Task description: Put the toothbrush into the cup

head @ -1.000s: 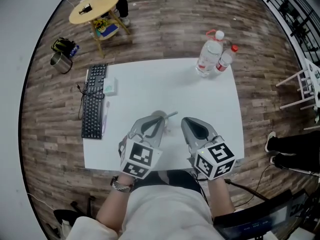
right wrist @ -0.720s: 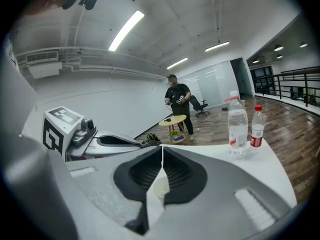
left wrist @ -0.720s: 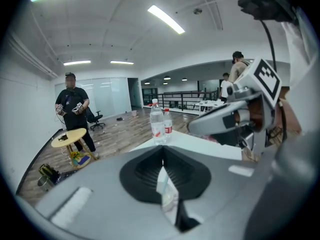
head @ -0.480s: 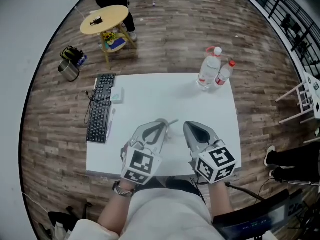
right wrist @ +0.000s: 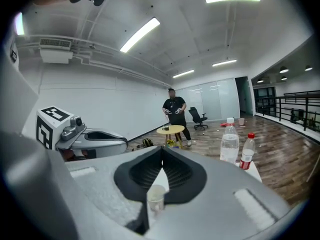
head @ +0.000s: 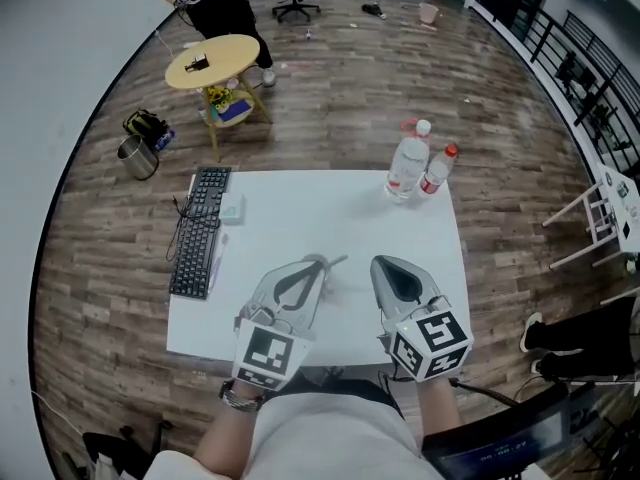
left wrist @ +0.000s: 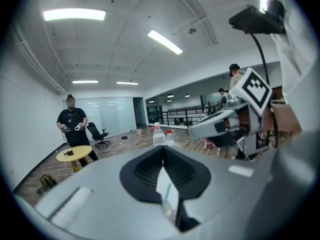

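The left hand-held gripper (left wrist: 163, 146) has its tips pressed together and is pinching the toothbrush (left wrist: 166, 193), a thin clear shaft low in the middle of its view. The right hand-held gripper (right wrist: 163, 146), its tips also met, appears to grip the small cup (right wrist: 156, 195) just behind them. Both hang over the near part of the counter (head: 300, 208), low in the head view. To do this well, hold the cup upright and steady, bring the shaft near vertical above the rim, lower it inside, and only then loosen.
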A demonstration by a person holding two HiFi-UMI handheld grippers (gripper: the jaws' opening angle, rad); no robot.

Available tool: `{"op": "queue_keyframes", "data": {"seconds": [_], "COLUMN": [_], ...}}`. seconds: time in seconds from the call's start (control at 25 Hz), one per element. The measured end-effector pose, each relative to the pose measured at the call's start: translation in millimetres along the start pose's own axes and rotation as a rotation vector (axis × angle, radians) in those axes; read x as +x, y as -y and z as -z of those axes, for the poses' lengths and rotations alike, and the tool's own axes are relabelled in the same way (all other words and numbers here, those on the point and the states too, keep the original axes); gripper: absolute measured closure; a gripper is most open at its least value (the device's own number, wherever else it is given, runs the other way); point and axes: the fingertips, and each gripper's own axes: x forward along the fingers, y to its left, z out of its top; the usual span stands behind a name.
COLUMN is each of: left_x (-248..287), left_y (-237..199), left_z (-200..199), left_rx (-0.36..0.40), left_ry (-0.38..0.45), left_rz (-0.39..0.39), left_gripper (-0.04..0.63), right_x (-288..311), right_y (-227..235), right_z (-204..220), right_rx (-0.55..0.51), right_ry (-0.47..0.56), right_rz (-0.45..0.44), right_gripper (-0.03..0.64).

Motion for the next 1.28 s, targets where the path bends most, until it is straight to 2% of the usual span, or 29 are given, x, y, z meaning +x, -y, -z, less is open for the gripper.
{"op": "queue_keyframes", "data": {"seconds": [0.2, 0.32, 0.52, 0.68, 0.88, 1.0, 1.28], "left_x": [-14, -26, -39, -46, -48, -47, -47], "left_y": [-9, -23, -44, -58, -67, -69, -70], "left_z": [-17, -29, -37, -40, -47, -41, -35], "left_rx": [0.052, 0.035, 0.05, 0.068, 0.041, 0.066, 0.069], "left_ry": [0.046, 0.078, 0.118, 0.144, 0.183, 0.185, 0.18], "left_rz": [-0.006, -0.034, -0.052, -0.062, -0.094, -0.092, -0.075], "left_gripper": [0.588, 0.586, 0.586, 0.587, 0.588, 0.588, 0.588], "right_x": [-2, -1, 3, 9, 10, 13, 17], "right_y": [-11, -23, -36, -43, -44, -45, -48], "right_z": [-22, -40, -62, -65, -70, -70, -68], "right_rx": [-0.043, -0.085, -0.12, -0.125, -0.125, -0.138, -0.152], "right_ry": [0.042, 0.084, 0.131, 0.13, 0.166, 0.167, 0.156], "right_rz": [0.017, 0.019, 0.028, 0.039, 0.036, 0.035, 0.046], "right_gripper": [0.614, 0.614, 0.614, 0.614, 0.614, 0.614, 0.614]}}
